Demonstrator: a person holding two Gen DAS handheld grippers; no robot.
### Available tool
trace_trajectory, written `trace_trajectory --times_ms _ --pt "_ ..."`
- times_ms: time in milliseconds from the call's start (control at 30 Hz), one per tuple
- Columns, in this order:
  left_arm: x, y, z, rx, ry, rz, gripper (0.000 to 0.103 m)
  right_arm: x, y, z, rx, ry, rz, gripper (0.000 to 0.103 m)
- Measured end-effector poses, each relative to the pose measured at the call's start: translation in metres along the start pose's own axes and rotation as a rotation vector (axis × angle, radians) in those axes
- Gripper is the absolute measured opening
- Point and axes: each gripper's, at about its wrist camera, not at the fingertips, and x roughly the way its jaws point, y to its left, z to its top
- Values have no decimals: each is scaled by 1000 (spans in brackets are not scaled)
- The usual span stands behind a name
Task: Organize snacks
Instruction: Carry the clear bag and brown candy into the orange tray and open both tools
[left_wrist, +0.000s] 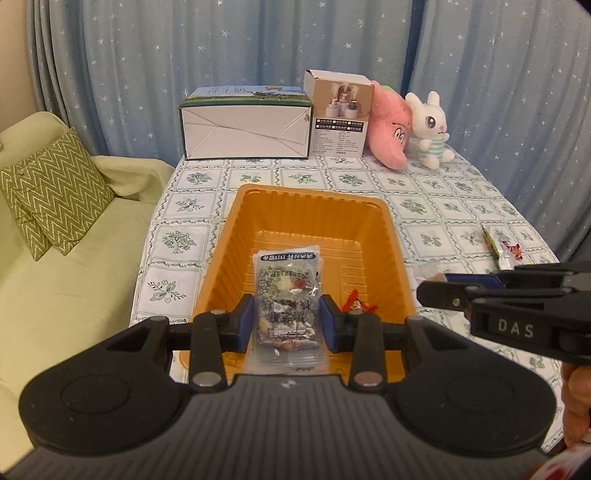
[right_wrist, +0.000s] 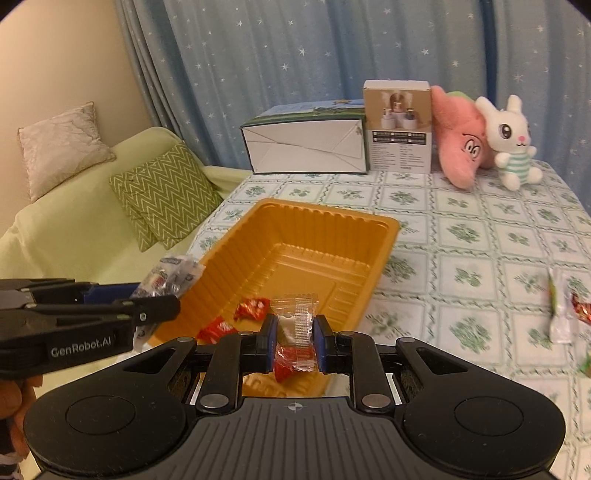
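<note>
Left gripper (left_wrist: 286, 319) squeezes clear snack bag (left_wrist: 286, 295) over orange tray (left_wrist: 306, 206). Right gripper (right_wrist: 294, 341) squeezes small see-through packet (right_wrist: 295, 325).

The orange tray (left_wrist: 373, 236), centre of frame, looks like thin moulded plastic, ribbed and faintly glossy. The clear snack packet (left_wrist: 286, 314) above the lower edge is crinkly, shiny film. The tablecloth (left_wrist: 424, 192) is smooth and printed, with a slight sheen. At upper right, the white rabbit toy (left_wrist: 430, 129) and pink plush (left_wrist: 391, 125) are fuzzy cloth. The boxes (left_wrist: 245, 129) are matt cardboard. The grippers' bodies are matt black plastic.
</note>
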Motion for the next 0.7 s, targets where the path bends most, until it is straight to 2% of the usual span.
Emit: trace_trajectory --times_ms 300,567,700 --pt "30 12 10 25 24 -4 34 39 1 12 7 36 7 21" --pt "53 15 15 11 31 -22 35 52 -3 12 13 52 4 21" --pt "51 18 15 20 28 -10 37 53 -3 10 15 56 7 21"
